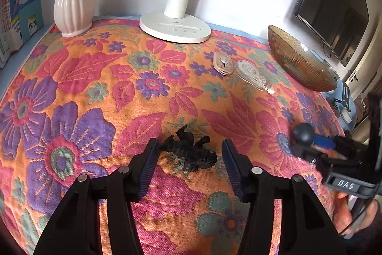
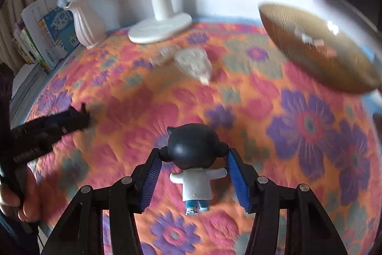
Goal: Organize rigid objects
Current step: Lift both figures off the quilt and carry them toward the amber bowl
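**Two toys, two pairs of tongs**

Two small figures wait on the flowered desk point(image 1: 71, 87). Left tongs point(image 1: 189, 148) stand part open around the black dragon point(image 1: 191, 152), not pinching. Right tongs point(image 2: 194, 159) bracket the round-headed doll point(image 2: 194, 164), contact unclear. Both look stiff, light; grip the torso.

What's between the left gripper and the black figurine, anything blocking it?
Nothing visible. The black figurine lies on the floral cloth right between the open fingers of the left gripper, one limb next to the left pad. The correction tape dispensers lie well beyond it.
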Motion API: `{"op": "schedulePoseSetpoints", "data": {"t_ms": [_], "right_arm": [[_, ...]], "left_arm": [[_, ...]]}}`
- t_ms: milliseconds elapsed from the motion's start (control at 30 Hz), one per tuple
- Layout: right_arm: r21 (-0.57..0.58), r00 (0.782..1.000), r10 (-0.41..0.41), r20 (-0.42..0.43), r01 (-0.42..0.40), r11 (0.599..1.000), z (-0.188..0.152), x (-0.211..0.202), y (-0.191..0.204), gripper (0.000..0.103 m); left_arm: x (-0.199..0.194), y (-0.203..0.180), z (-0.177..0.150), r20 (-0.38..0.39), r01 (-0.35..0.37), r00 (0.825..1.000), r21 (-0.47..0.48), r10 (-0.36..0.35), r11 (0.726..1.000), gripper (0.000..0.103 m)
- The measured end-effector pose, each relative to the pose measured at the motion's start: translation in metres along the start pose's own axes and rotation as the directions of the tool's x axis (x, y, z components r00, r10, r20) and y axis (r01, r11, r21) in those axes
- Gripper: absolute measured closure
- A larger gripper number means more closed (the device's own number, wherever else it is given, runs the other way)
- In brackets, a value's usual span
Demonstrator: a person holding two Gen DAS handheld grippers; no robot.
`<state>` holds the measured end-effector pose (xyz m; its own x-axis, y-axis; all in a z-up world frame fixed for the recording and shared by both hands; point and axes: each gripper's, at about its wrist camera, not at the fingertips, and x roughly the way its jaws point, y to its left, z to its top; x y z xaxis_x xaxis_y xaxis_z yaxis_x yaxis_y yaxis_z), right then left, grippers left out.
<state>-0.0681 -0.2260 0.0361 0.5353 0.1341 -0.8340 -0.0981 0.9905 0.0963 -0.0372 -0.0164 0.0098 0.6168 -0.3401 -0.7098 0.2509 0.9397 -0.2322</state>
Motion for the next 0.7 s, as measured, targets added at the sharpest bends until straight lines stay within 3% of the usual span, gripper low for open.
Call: {"op": "schedulePoseSetpoints", "data": {"t_ms": [67,133,200,367,400,467,567,700], "right_arm": [[0.013,0.999,0.033,0.029,-0.033,0.999,-0.006,-0.007,-0.006,0.046],[0.007,0.997,0.069,0.023,-0.07,0.998,-0.012,-0.009,-0.007,0.036],[0.0,0.996,0.079,0.029,-0.079,0.997,-0.016,-0.011,-0.007,0.036],[0.007,0.997,0.067,0.03,-0.068,0.998,-0.013,-0.01,-0.003,0.04],[0.005,0.998,0.047,0.028,-0.048,0.999,-0.011,-0.009,-0.001,0.046],[-0.026,0.999,-0.024,0.024,0.025,0.999,-0.01,-0.006,0.007,0.057],[-0.039,0.999,0.006,0.042,-0.004,0.999,-0.013,-0.014,0.01,0.057],[-0.03,0.994,0.035,0.105,-0.032,0.999,-0.014,-0.04,0.002,0.058]], "left_arm": [[-0.001,0.001,-0.001,-0.001,0.006,1.0,-0.005,-0.006,1.0,0.048],[-0.002,0.001,-0.002,-0.002,0.03,1.0,-0.012,-0.03,0.999,0.032],[-0.003,-0.001,-0.003,0.005,0.012,1.0,-0.004,-0.012,1.0,0.031],[0.005,-0.013,0.0,-0.01,-0.088,0.996,0.043,0.088,0.995,0.042],[0.006,-0.016,0.0,-0.009,-0.111,0.994,0.058,0.112,0.992,0.054],[0.007,-0.019,0.0,-0.008,-0.144,0.989,0.077,0.145,0.987,0.057],[-0.001,-0.022,0.0,0.022,-0.11,0.994,0.091,0.108,0.99,0.057],[-0.024,-0.028,0.007,0.089,-0.014,0.996,0.049,0.009,0.999,0.057]]}}
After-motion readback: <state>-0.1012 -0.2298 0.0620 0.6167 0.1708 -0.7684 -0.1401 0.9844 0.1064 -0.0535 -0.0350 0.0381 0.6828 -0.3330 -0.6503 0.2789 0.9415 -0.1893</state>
